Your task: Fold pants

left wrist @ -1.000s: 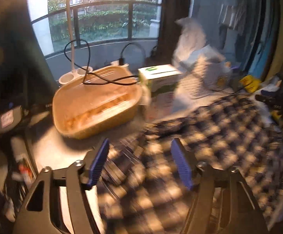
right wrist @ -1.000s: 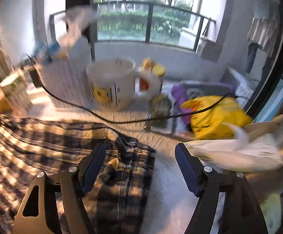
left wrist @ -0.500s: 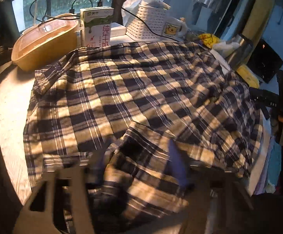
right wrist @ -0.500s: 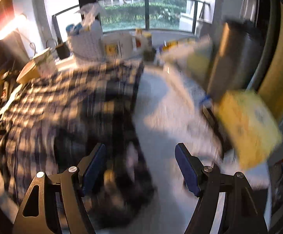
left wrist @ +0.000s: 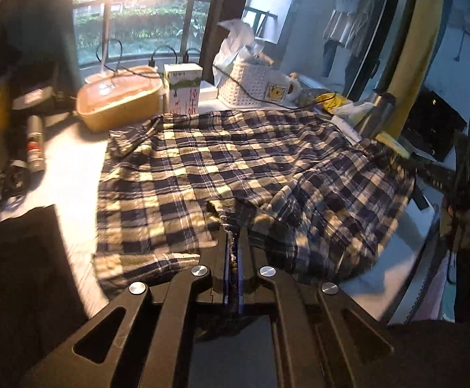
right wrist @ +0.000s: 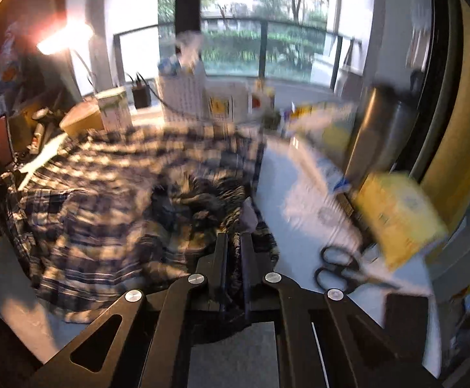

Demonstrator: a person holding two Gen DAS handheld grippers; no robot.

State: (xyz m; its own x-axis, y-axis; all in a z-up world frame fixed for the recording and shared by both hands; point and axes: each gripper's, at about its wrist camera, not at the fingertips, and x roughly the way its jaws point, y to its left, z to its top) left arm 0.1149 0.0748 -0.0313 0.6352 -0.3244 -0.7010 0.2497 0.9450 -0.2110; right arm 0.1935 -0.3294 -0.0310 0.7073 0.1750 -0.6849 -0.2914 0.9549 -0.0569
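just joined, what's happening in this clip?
A person with a gripper in each hand is folding plaid pants spread on a cluttered table. The left gripper is shut on the near edge of the fabric, and the right gripper is shut on a bunched part at the other side. No fold is laid over yet. The right view is blurred.

The right tongs are clamped on bunched plaid pants; scissors lie nearby.
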